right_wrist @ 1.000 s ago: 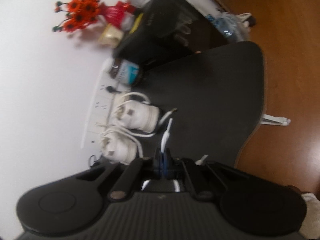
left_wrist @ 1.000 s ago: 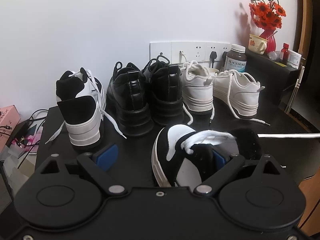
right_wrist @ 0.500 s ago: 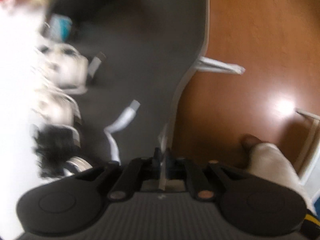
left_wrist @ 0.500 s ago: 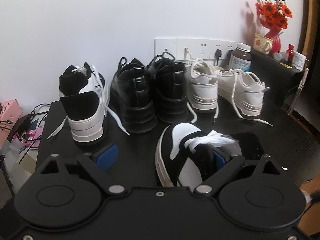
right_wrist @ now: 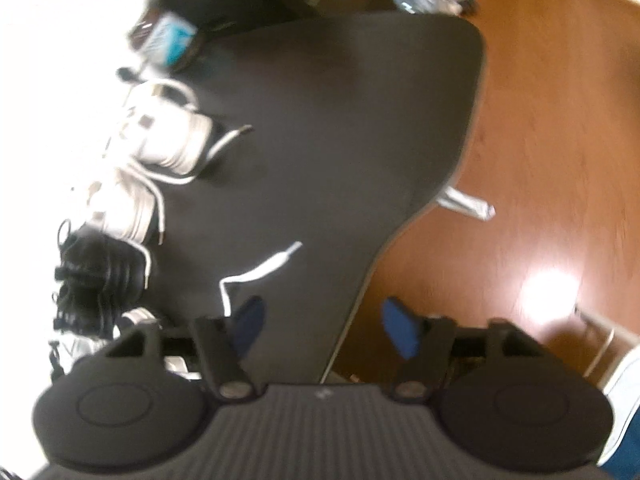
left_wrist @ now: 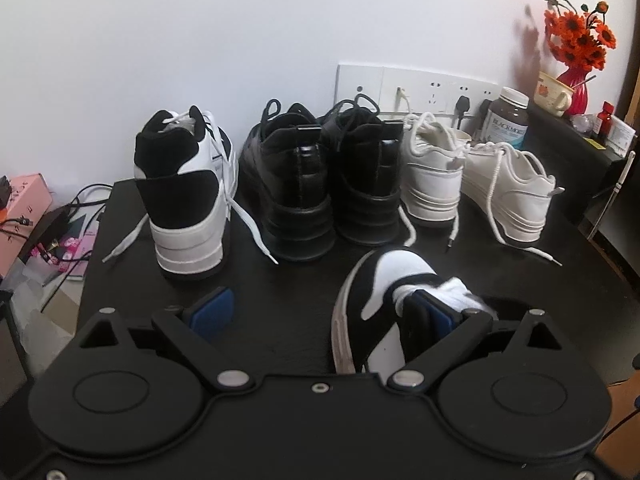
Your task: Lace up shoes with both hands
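While the right tool was opening, nothing between its pads, the lace lay limp on the desk. Left tool gaped around the shoe. Soft, light cord; best pinched near its stiff tip.

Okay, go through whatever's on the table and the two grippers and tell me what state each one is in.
Near black-and-white sneaker: lace end loose.
White lace end: lying free on the table.
Far black-and-white sneaker: laces untied.
Black shoes: upright, laced.
White sneakers: laces trailing.
Supplement jar: capped.
Left gripper: open.
Right gripper: opening, empty.
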`<act>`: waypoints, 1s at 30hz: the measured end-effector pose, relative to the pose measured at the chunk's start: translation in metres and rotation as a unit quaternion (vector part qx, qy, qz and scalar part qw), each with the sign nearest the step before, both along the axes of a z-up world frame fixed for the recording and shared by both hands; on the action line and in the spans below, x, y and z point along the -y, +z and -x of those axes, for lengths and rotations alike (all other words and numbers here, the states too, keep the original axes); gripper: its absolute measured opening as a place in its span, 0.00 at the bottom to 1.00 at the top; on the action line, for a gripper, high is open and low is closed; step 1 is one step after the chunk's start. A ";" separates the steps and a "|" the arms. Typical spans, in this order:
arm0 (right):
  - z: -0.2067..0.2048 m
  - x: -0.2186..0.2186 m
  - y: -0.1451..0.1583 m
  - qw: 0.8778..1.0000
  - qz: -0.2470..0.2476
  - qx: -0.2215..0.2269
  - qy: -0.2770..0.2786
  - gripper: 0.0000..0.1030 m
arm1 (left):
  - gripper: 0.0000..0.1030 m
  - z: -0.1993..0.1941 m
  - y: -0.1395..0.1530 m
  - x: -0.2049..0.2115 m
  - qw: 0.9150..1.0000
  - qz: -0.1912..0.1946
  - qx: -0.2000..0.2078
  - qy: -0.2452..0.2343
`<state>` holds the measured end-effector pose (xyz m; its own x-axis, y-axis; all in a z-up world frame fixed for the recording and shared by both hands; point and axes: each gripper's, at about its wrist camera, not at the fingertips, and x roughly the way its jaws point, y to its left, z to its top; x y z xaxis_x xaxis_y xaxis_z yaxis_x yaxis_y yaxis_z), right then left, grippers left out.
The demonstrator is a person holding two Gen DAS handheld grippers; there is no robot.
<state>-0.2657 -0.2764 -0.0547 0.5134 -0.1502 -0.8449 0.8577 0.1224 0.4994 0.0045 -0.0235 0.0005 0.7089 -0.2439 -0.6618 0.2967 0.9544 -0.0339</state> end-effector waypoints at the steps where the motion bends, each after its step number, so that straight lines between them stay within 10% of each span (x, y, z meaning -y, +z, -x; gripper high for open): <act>1: -0.005 0.000 0.001 1.000 0.005 -0.002 0.011 0.67 | 0.94 -0.003 0.002 0.000 1.000 -0.005 0.004 0.001; 6: -0.022 -0.004 0.004 0.998 0.026 -0.012 0.059 0.67 | 0.90 -0.038 0.015 -0.012 0.995 -0.034 0.029 0.087; 8: -0.029 -0.006 0.005 0.996 0.037 -0.016 0.076 0.67 | 0.80 -0.053 0.019 -0.027 0.995 0.013 -0.012 0.096; 20: -0.074 0.003 0.006 0.985 0.064 0.033 0.158 0.77 | 0.87 0.015 0.027 -0.009 0.998 0.004 -0.065 0.017; 30: -0.225 -0.021 0.022 0.934 0.101 0.108 0.325 0.92 | 0.90 0.033 0.040 -0.006 0.998 -0.034 -0.047 0.018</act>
